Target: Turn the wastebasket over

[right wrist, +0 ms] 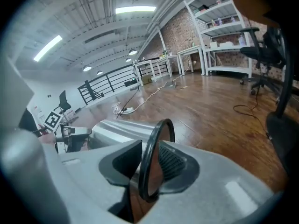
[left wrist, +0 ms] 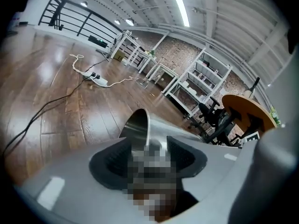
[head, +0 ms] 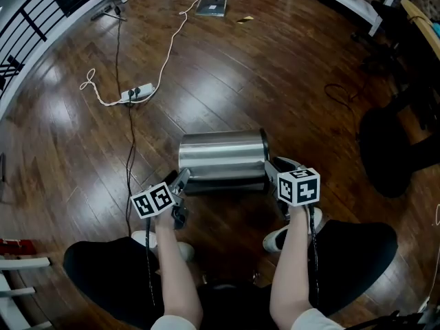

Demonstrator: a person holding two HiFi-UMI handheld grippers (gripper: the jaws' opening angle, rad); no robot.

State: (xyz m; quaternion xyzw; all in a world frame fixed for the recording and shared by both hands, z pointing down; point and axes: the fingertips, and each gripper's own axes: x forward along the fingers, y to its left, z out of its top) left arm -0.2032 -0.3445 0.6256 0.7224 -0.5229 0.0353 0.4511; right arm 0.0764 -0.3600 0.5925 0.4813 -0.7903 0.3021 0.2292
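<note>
Nearest me in the head view, the person's forearms (head: 175,267) run up from six o'clock to the two claws. The wastebasket (head: 221,155), a shiny steel cylinder, lies on its side on the wooden floor (head: 289,74) at frame centre, with its black-rimmed mouth toward three o'clock. My right claw (head: 272,176) is at that end. In its own view the pads are clamped on the black rim (right wrist: 152,157), one inside the mouth and one outside. My left claw (head: 183,181) sits at the nine o'clock end. Its jaws stand apart with the wastebasket's edge between them, and as far as I can see they are not pinching it. A power strip (head: 135,93) lies at ten o'clock from the wastebasket, well apart.
</note>
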